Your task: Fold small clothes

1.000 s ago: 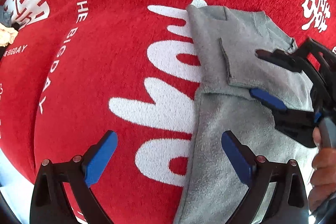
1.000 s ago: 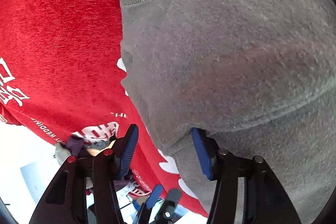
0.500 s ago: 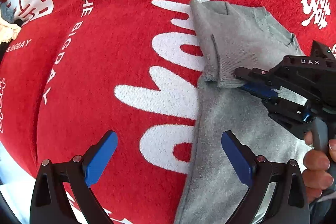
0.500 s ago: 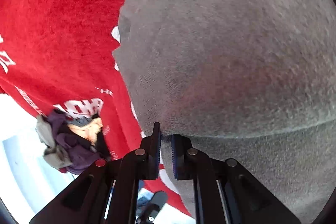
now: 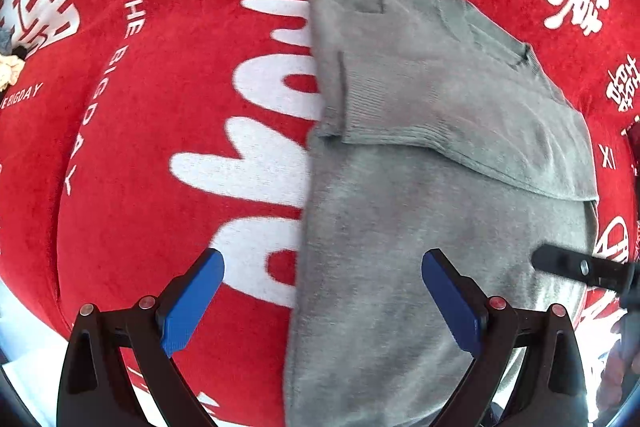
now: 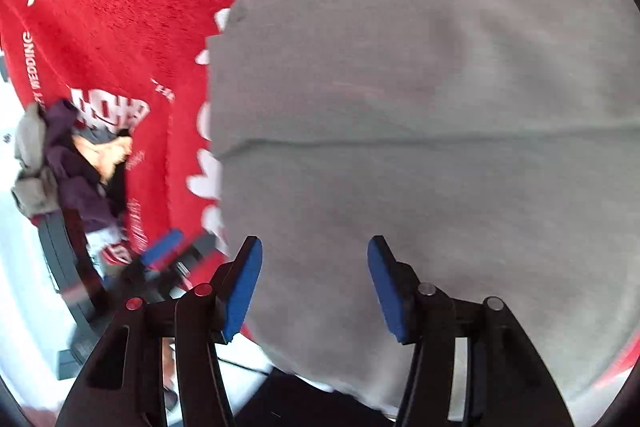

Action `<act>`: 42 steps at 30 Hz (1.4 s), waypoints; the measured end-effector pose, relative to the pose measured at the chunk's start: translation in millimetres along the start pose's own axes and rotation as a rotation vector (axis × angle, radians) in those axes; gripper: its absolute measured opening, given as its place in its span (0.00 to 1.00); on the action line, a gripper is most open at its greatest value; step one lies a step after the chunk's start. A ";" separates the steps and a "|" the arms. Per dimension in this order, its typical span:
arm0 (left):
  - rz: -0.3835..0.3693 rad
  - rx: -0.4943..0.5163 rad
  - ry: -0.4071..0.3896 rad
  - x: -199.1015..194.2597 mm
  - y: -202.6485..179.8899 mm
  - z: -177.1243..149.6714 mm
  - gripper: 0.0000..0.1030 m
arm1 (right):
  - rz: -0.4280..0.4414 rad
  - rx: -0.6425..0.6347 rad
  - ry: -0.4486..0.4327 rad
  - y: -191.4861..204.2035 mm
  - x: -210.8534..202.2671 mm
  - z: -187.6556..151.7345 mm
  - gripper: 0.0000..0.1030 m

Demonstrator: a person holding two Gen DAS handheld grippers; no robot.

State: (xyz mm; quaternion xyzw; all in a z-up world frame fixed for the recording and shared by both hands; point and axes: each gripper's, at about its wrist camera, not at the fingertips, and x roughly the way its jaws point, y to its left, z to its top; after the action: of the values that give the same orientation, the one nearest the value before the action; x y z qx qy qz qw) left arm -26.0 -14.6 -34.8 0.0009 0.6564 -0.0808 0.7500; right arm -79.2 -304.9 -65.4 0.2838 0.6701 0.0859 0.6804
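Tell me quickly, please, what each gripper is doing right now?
Left gripper: open, holding nothing, above the grey sweater.
Right gripper: open, jaws have just been opening, nothing between them.

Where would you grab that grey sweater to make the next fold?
Probably the bottom hem of the sweater, nearest the left tongs, coming straight down. Its sleeves already lie folded across the chest, so the long lower body is what remains to lift over.

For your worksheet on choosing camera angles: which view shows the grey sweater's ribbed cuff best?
The left wrist view: the grey sweater lies sharp there, with its ribbed cuff folded across the body. The right wrist view shows only blurred grey cloth with a faint fold line; no ribbing can be made out.
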 end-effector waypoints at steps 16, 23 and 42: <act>0.056 -0.032 0.041 -4.1 -83.7 -14.1 0.97 | -0.053 -0.071 -0.025 -91.1 -71.2 -34.4 0.61; 0.031 -0.073 0.084 -4.0 -83.9 -47.0 0.97 | -0.017 -0.078 -0.002 -113.6 -74.7 -45.3 0.65; -0.181 0.027 0.206 11.0 15.6 -181.5 0.97 | -0.111 -0.050 0.114 -179.2 -30.5 -191.1 0.65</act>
State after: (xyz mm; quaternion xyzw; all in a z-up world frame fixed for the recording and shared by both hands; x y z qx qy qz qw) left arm -201.4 19.0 -72.4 -0.0402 0.7263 -0.1564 0.6681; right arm -312.6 -415.9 -117.6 0.2239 0.7202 0.0809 0.6517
